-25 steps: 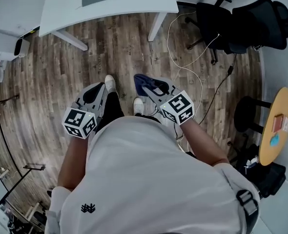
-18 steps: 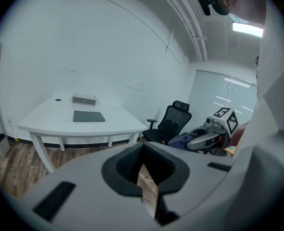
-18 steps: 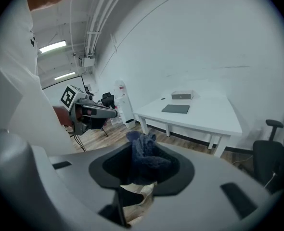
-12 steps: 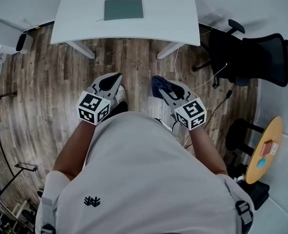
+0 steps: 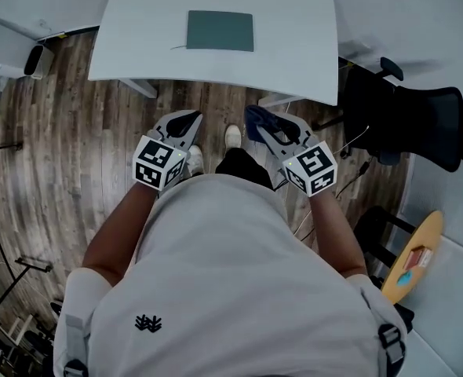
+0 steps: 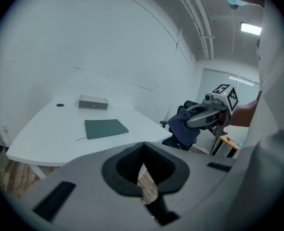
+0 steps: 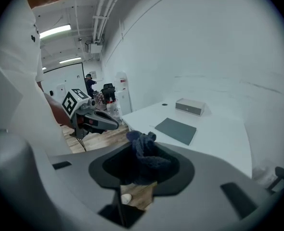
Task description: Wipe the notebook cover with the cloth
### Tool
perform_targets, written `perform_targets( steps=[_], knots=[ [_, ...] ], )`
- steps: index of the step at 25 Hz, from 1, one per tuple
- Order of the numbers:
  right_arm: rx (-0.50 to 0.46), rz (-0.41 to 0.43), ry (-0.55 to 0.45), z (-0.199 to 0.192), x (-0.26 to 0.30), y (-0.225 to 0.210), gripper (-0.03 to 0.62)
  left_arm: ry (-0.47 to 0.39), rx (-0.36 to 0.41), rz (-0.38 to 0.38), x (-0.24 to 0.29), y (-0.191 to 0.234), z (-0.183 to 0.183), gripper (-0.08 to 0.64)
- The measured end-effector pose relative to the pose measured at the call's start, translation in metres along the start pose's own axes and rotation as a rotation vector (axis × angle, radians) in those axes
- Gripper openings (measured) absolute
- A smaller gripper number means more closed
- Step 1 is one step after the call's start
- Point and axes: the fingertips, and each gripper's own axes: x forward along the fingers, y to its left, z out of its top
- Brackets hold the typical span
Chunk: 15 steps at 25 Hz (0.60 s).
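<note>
The right gripper [image 5: 263, 129] is clamped on the dark cloth [image 7: 144, 154], seemingly ready for wiping, the left gripper [image 5: 186, 121] pinched together on nothing, while the green notebook [image 5: 220, 31] lies on the table [image 5: 294, 61] ahead, well apart from both

One white table [image 5: 137, 45], and on it one dark green notebook [image 5: 220, 31] and one small grey box [image 6: 93, 102]. One blue cloth [image 5: 253, 118]. Two claws, the left claw [image 5: 183, 122] and the right claw [image 5: 269, 129]. One round wooden side table [image 5: 408, 254]. One black office chair [image 5: 420, 124] for certain; there may be a second close behind it.
</note>
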Motion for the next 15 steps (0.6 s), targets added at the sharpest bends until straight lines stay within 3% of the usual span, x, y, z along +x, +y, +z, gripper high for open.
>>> perform_targets(
  steps=[9, 15],
  knots=[
    [-0.105, 0.133, 0.034, 0.05, 0.068, -0.1, 0.121, 0.024, -0.064, 0.147, 0.068, 0.064, 0.019, 0.006],
    [-0.182, 0.291, 0.093, 0.07, 0.125, -0.16, 0.121, 0.037, -0.119, 0.255, 0.122, 0.096, 0.025, 0.006]
  ],
)
